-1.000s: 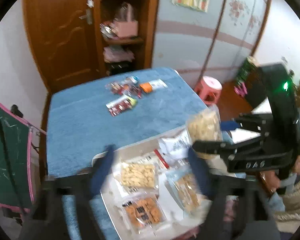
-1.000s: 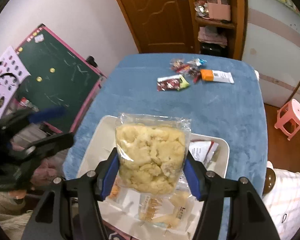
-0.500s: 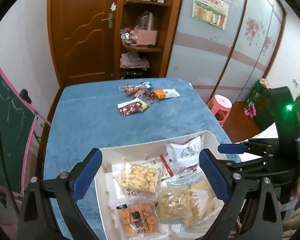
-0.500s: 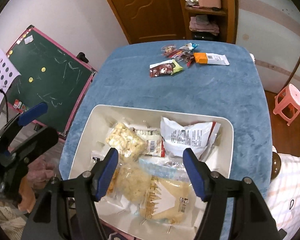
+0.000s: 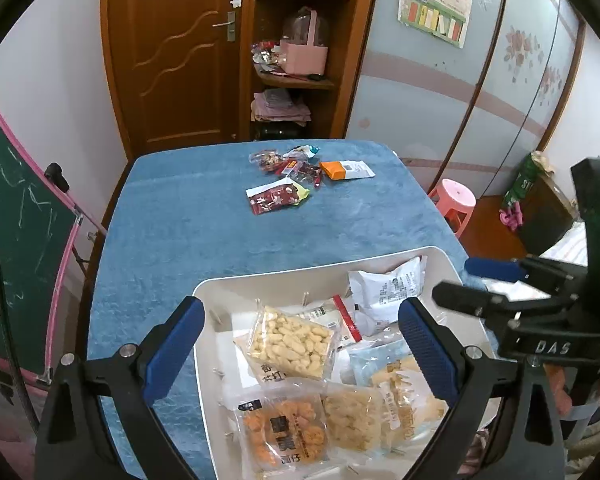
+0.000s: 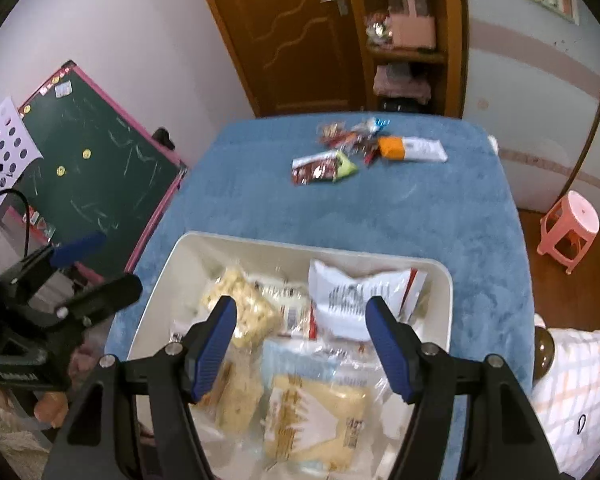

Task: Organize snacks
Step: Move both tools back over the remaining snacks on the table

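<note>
Both grippers, left (image 5: 300,344) & right (image 6: 300,340), hang open & empty over the white bin (image 5: 300,276); loose snack packets (image 5: 278,199) upper center look light, crinkly, slippery—pinch at sealed edges.

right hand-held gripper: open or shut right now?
Open. The right hand-held gripper has its blue fingers spread wide over the white bin, nothing between them.
</note>
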